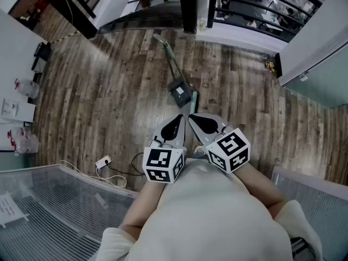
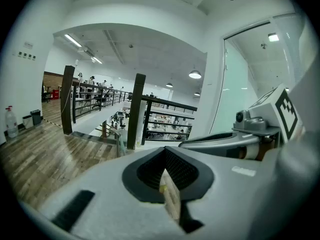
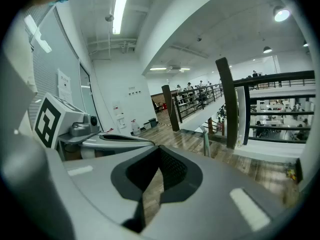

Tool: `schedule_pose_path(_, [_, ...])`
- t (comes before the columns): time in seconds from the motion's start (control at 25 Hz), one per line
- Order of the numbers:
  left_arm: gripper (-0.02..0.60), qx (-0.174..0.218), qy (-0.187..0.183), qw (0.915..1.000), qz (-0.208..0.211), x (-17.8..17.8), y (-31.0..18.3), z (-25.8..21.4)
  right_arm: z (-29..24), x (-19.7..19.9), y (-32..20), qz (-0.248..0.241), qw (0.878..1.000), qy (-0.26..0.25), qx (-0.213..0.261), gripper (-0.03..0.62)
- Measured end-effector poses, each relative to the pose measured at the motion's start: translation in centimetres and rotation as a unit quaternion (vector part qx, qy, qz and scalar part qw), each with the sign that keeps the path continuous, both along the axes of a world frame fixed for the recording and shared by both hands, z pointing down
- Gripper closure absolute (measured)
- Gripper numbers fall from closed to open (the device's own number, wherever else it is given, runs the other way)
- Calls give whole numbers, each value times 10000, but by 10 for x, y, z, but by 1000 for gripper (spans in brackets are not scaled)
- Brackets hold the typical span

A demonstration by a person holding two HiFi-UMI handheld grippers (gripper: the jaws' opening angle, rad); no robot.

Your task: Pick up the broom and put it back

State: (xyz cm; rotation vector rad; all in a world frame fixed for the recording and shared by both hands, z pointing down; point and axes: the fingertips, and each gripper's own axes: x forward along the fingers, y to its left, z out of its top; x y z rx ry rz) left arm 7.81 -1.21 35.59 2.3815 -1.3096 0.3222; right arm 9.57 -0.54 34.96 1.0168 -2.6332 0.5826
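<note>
Broom [image 1: 171,64] lies flat on the floor [image 1: 109,91], handle pointing away (toward the railing [image 1: 255,4]); left tool [image 1: 181,117] and right tool [image 1: 191,116] closed, empty.

the floor [image 1: 109,86] was wood plank, grey-brown with a dull sheen. the left gripper [image 2: 166,159] and right gripper [image 3: 159,159] had matt grey plastic shells and black ribbed pads, seemingly rubber. the broom [image 1: 168,58] had a smooth pale green handle. the railing [image 1: 261,10] was black, semi-gloss metal. the person's top [image 1: 217,216] was pale matt cloth.
</note>
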Motion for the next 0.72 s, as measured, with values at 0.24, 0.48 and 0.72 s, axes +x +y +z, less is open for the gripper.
schedule_pose_path(0.24, [574, -8, 11, 10000, -20, 4, 0, 0, 0, 4, 0, -24, 10000, 11, -7, 588])
schedule_pose_path(0.48, [574, 18, 23, 10000, -65, 10, -1, -1, -3, 14, -1, 17, 9998, -217, 25, 588])
schedule_pose_path(0.72, [574, 8, 86, 9998, -164, 18, -1, 2, -1, 28, -3, 39, 9994, -330, 3, 588])
